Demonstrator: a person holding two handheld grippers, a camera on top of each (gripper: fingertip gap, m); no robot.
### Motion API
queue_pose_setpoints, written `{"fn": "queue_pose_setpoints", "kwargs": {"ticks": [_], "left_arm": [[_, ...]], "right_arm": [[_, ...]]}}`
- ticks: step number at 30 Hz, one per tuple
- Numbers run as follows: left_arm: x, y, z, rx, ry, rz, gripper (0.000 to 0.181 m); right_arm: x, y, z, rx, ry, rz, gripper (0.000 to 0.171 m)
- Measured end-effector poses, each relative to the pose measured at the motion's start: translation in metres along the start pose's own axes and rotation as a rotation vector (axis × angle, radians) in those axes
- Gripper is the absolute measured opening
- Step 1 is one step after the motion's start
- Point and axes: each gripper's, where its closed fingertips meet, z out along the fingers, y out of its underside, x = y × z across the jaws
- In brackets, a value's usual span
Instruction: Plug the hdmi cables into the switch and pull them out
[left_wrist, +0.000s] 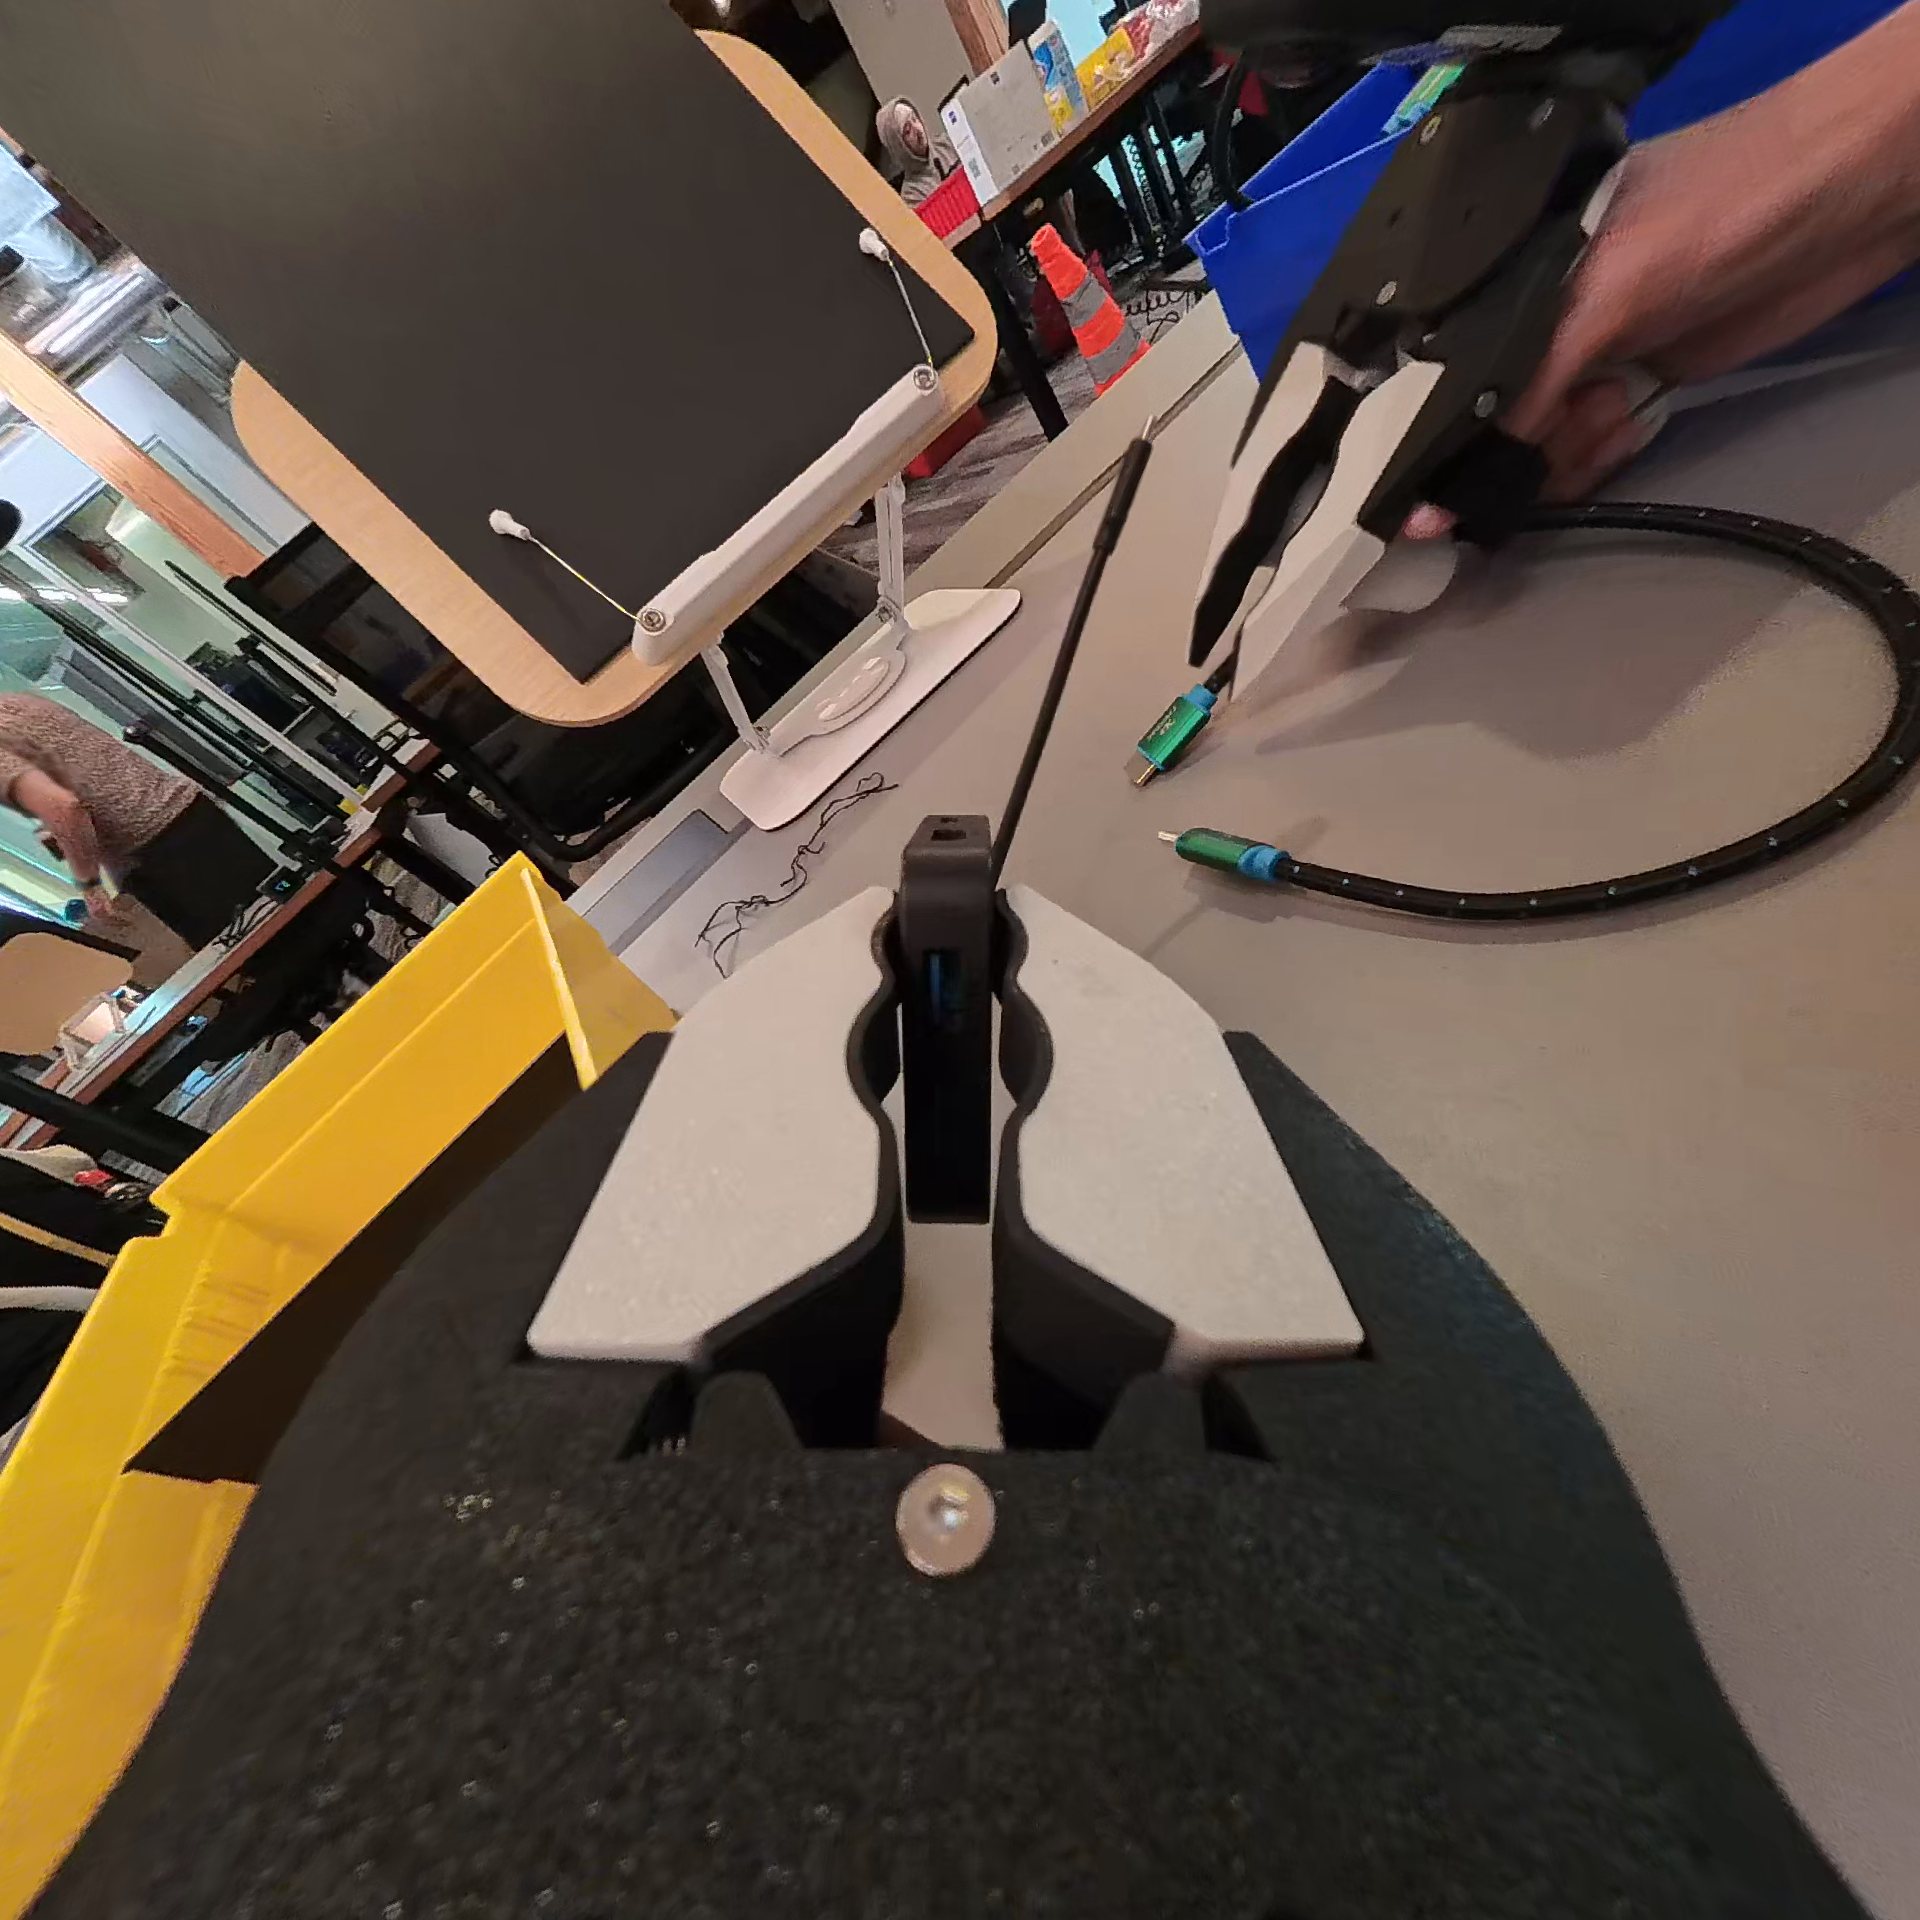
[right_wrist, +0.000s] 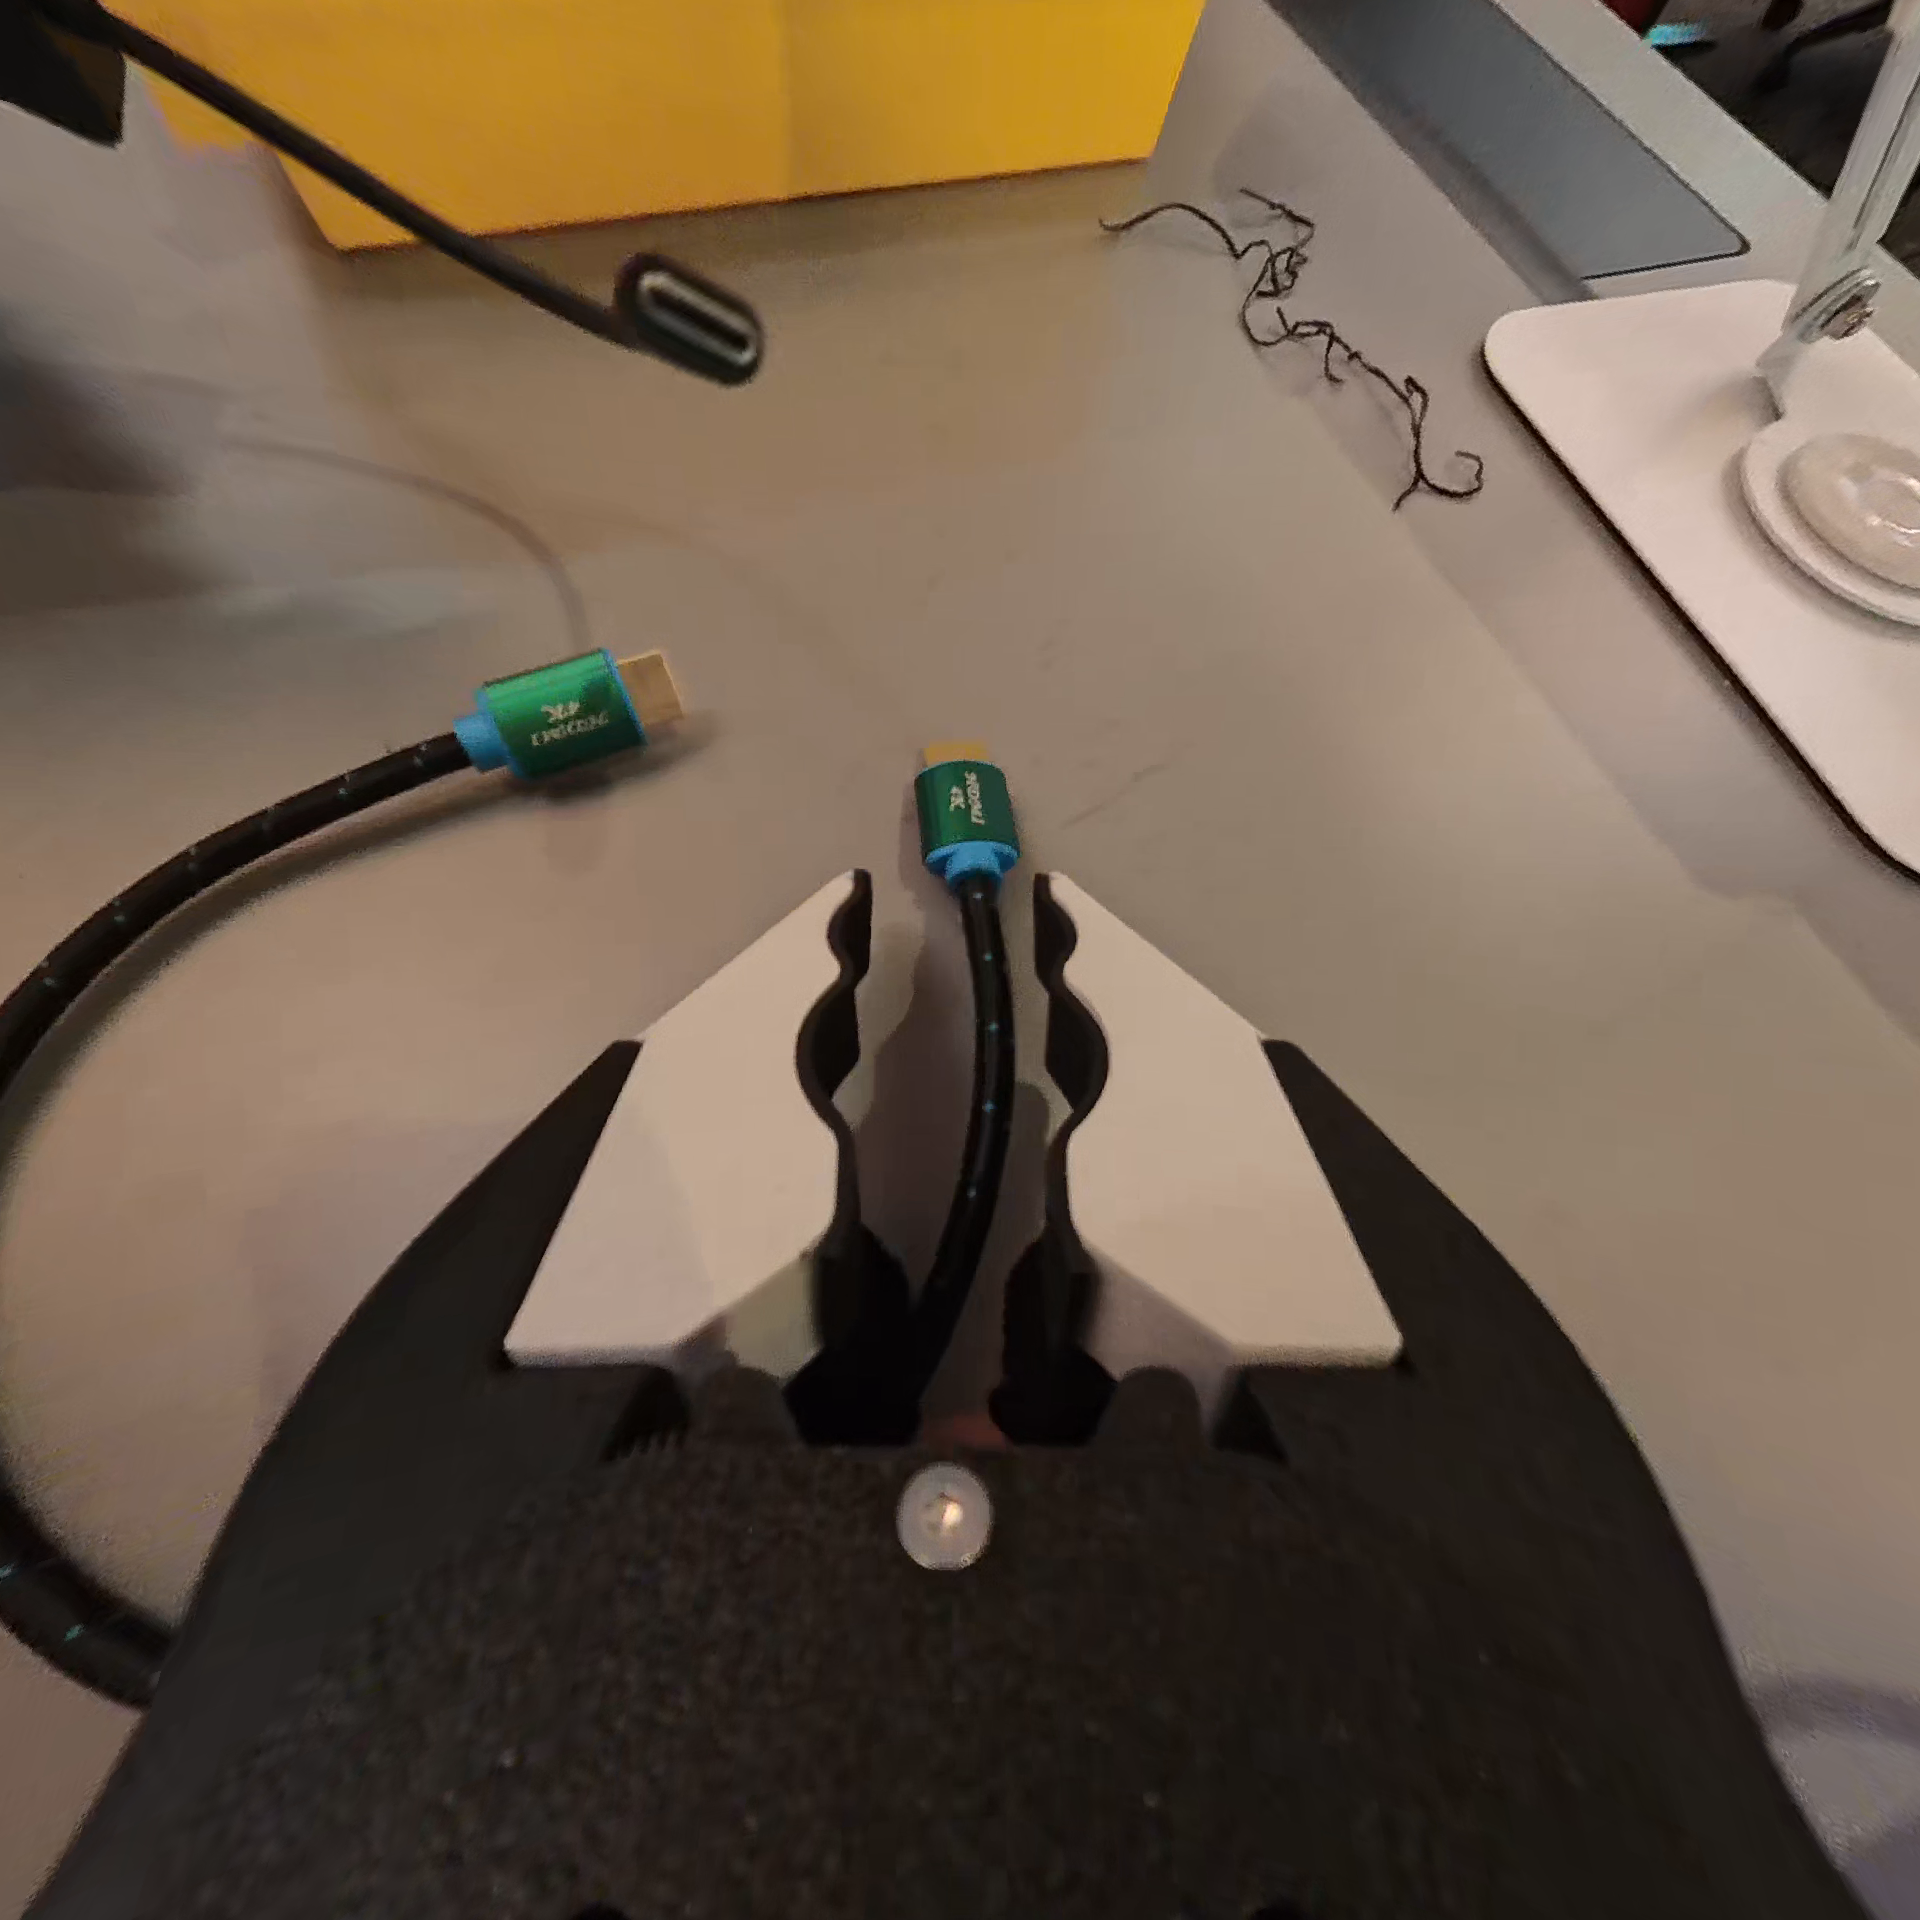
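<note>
My left gripper (left_wrist: 945, 904) is shut on a small black switch (left_wrist: 945, 1039) and holds it on edge above the grey table (left_wrist: 1455, 1091). The switch's thin black lead (left_wrist: 1070, 644) sticks up and away; its connector end (right_wrist: 686, 317) shows in the right wrist view. Two green HDMI plugs on one black braided cable (left_wrist: 1766, 831) lie on the table. My right gripper (right_wrist: 951, 883) is open, its fingers either side of the cable just behind one plug (right_wrist: 961, 821), not touching it. The other plug (right_wrist: 566, 712) lies to the left. In the left wrist view a hand holds the right gripper (left_wrist: 1231, 665) over that plug (left_wrist: 1174, 732).
A yellow bin (left_wrist: 364, 1091) stands left of the switch. A blue bin (left_wrist: 1278, 239) is at the far right. A dark board with a wood rim rests on a white stand (left_wrist: 873, 707), whose base (right_wrist: 1714, 499) lies right of my right gripper. A loose black thread (right_wrist: 1320, 322) lies near it. My hands' fingertips stand some 20 cm from each other.
</note>
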Motion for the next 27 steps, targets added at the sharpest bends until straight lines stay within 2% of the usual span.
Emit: {"fn": "queue_pose_setpoints", "kwargs": {"ticks": [5,9,11,12,17,24,27], "left_arm": [[-0.001,0.001,0.000,0.000,-0.005,0.004,0.014],[0.000,0.001,0.001,-0.001,0.004,-0.004,0.014],[0.001,0.002,0.002,-0.001,0.008,0.000,0.014],[0.003,0.003,0.003,-0.005,0.014,0.003,0.014],[0.005,0.003,0.006,-0.014,0.007,0.008,0.014],[-0.001,-0.026,0.033,0.023,-0.068,0.242,0.014],[0.007,-0.036,0.057,0.035,0.000,0.302,0.014]], "right_arm": [[0.000,0.000,0.002,0.002,-0.057,0.046,0.030],[0.002,0.007,0.008,-0.055,-0.023,0.013,0.029],[0.003,0.007,0.010,-0.064,0.008,-0.026,0.022],[0.004,0.007,0.011,-0.065,0.027,-0.044,0.011],[0.003,-0.003,0.008,-0.005,0.066,-0.098,0.010],[-0.011,-0.019,-0.039,-0.081,0.100,-0.049,0.009],[-0.020,-0.034,-0.065,-0.102,0.108,-0.075,0.009]]}}
